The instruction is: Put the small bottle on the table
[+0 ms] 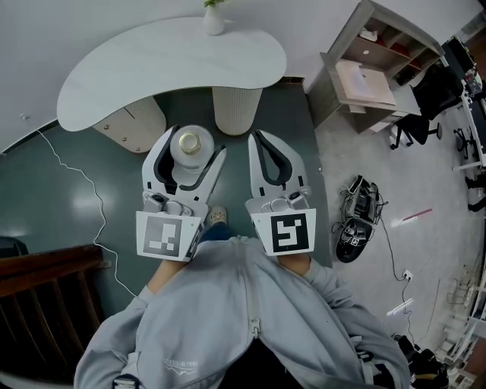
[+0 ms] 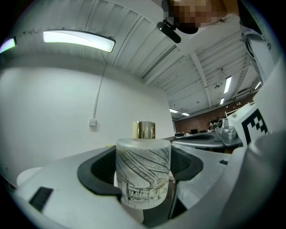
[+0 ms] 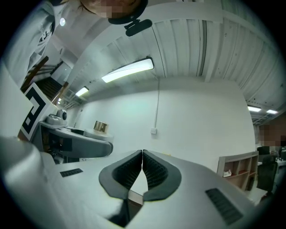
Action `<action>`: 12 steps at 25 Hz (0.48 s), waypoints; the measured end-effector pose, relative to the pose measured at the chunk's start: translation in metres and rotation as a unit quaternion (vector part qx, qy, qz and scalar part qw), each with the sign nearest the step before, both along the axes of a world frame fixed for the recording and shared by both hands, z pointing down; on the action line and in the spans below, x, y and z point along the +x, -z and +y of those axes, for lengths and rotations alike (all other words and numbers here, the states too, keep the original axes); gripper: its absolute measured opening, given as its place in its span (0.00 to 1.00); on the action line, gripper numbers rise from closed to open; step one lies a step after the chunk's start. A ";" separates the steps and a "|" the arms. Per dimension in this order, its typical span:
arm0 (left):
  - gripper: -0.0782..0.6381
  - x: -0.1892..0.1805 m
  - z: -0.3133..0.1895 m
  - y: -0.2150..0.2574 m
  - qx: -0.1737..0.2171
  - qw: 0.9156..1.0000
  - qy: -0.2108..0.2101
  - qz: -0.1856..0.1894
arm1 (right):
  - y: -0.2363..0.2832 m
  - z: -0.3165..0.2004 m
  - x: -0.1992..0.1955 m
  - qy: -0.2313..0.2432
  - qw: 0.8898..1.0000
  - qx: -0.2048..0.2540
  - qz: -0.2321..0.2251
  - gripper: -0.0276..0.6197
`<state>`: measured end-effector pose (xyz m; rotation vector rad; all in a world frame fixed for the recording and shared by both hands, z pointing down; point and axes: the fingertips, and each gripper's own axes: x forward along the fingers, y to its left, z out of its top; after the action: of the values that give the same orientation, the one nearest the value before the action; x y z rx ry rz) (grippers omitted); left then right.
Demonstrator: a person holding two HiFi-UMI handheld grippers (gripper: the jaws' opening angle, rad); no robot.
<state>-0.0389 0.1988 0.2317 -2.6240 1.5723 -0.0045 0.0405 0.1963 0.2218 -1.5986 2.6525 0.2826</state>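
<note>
No brand or readable text on the small bottle (image 2: 144, 172). It's frosted glass covered in a black line drawing that looks like arches and buildings, with a shiny gold cap (image 2: 144, 129). There's tiny print on the hem of the person's grey hoodie (image 1: 228, 304), but it's way too small to read. The only other graphics are the black-and-white square markers on the gripper cubes (image 1: 168, 235).

The room has a white kidney-shaped table (image 1: 152, 68) on ribbed pale pedestals (image 1: 237, 110), with a little white vase (image 1: 214, 19) holding a green sprig at its far edge. Under it the floor is glossy dark green (image 1: 68, 205), with a thin white cable (image 1: 83, 190) trailing across. Off to the right the floor turns grey, and there's a pale wood shelf unit (image 1: 380, 68) and a black office chair (image 1: 421, 106). The wall is plain white, with a small box (image 2: 92, 121) fed by a cord from above.

The bottle sits upright in the left gripper (image 1: 196, 143), with the dark ribbed pads pressed against both its sides. It's held in the air just short of the table's near edge, so it isn't on the tabletop. The right gripper (image 3: 142, 154) is just beside it with nothing in it, its jaw tips touching.
</note>
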 end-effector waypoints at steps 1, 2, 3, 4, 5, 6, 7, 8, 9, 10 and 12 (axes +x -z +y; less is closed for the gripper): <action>0.58 -0.003 -0.007 0.000 -0.001 1.000 -0.003 0.001 | -0.001 -0.006 -0.003 -0.003 1.000 -0.001 0.000 0.09; 0.58 -0.006 -0.013 0.000 -0.001 1.000 -0.006 0.002 | -0.001 -0.012 -0.005 -0.007 1.000 -0.003 0.000 0.09; 0.58 -0.009 -0.018 0.000 -0.001 1.000 -0.009 0.002 | -0.002 -0.017 -0.008 -0.010 1.000 -0.004 0.001 0.09; 0.58 -0.011 -0.024 -0.001 -0.001 1.000 -0.011 0.003 | -0.004 -0.021 -0.010 -0.013 1.000 -0.005 0.001 0.09; 0.58 -0.013 -0.029 -0.002 -0.002 1.000 -0.014 0.003 | -0.005 -0.026 -0.011 -0.016 1.000 -0.006 0.002 0.09; 0.58 -0.015 -0.035 -0.003 -0.003 1.000 -0.017 0.004 | -0.006 -0.031 -0.012 -0.020 1.000 -0.007 0.002 0.09; 0.58 -0.016 -0.040 -0.004 -0.005 1.000 -0.020 0.005 | -0.007 -0.036 -0.013 -0.023 1.000 -0.009 0.002 0.09; 0.58 -0.018 -0.045 -0.006 -0.007 1.000 -0.023 0.006 | -0.008 -0.041 -0.014 -0.027 1.000 -0.009 0.002 0.09; 0.58 -0.019 -0.050 -0.007 -0.009 1.000 -0.026 0.006 | -0.008 -0.046 -0.015 -0.030 1.000 -0.010 0.002 0.09; 0.58 -0.020 -0.054 -0.009 -0.010 1.000 -0.028 0.006 | -0.009 -0.050 -0.016 -0.032 0.999 -0.010 0.002 0.09; 0.58 -0.023 -0.061 -0.010 -0.011 0.999 -0.033 0.007 | -0.010 -0.058 -0.019 -0.036 0.999 -0.010 0.003 0.09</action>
<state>-0.0615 0.1376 0.2416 -2.6966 1.4971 0.0002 0.0213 0.1381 0.2316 -1.7053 2.6134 0.2640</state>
